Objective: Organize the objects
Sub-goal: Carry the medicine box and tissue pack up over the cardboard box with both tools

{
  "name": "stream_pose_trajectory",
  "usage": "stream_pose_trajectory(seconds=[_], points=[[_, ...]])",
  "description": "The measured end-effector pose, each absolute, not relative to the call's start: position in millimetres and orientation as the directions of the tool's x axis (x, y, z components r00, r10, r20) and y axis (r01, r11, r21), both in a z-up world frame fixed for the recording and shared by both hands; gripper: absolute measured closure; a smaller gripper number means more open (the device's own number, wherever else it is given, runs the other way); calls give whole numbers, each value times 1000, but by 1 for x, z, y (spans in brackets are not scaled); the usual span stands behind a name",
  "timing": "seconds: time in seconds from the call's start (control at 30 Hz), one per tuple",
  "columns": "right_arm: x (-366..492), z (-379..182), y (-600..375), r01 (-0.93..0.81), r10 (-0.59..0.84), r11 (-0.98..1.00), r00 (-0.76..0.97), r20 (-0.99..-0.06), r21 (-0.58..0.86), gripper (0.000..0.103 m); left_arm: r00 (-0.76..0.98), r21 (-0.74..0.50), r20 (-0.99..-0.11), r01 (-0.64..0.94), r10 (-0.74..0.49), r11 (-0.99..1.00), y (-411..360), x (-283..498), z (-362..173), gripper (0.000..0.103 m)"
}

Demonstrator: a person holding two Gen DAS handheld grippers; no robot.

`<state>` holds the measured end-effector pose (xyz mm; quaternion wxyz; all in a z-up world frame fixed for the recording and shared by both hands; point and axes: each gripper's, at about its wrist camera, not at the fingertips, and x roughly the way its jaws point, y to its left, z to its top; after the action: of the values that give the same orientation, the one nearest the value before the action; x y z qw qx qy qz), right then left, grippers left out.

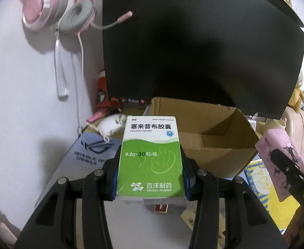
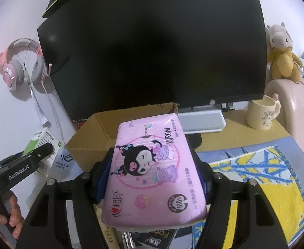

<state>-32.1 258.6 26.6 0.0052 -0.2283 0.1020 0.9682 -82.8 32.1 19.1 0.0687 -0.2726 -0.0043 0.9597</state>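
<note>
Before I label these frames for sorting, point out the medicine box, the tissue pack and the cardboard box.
medicine box (image 1: 151, 155), left wrist view, green front face.
tissue pack (image 2: 152, 166), right wrist view, printed pink top.
cardboard box (image 1: 220, 157), left wrist view, near outer wall.

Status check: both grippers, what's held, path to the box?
Left gripper shut on medicine box. Right gripper shut on pink tissue pack. Open cardboard box just ahead, nothing blocking.

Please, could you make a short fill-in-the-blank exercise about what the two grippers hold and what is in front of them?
1. The left gripper is shut on a green and white ____ box.
2. The right gripper is shut on a pink ____ pack.
3. The open cardboard box stands in front of a dark ____.
4. A pink ____ hangs on the wall.

Missing words: medicine; tissue; monitor; headset
</note>
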Motion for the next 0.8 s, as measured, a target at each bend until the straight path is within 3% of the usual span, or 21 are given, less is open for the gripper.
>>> stream_pose_trajectory(seconds=[0.23,0.8], points=[[-46,38,256,-39,-40,-985,-900,-435,171,32,-868,-18,-482,-126,119,-992,41,-86,40,59],[-84,51,258,-68,-29,-977,-897,-441,202,32,-850,-51,-501,-158,162,-986,49,-121,51,59]])
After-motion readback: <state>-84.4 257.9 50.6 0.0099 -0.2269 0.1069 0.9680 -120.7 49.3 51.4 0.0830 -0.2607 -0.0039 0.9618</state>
